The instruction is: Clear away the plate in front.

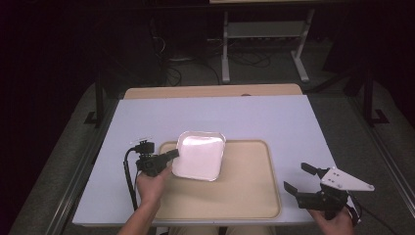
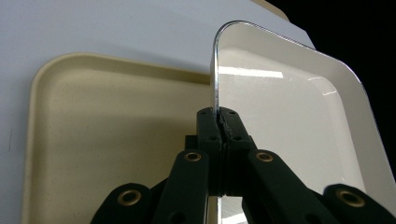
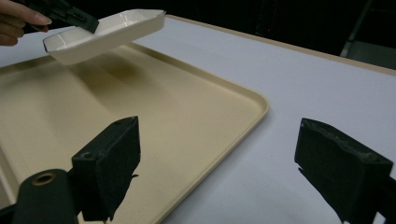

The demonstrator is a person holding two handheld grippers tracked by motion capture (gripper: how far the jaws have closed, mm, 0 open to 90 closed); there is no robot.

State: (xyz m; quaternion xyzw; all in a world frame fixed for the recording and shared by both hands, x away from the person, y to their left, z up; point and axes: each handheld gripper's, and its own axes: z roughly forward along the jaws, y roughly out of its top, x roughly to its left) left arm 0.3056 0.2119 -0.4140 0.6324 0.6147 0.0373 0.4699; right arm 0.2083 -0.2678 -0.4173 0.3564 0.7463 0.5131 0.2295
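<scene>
Left gripper (image 1: 171,155) clamped tight on left rim of white square dish (image 1: 199,155), jaws pinching thin edge. Dish held tilted, clear above far-left part of beige tray (image 1: 244,196). Tray lies on near half of pale surface (image 1: 244,115). Right gripper (image 1: 299,177) wide open, nothing between pads, sits over surface just right of tray, well apart from dish. Nothing lies between dish and tray floor.
</scene>
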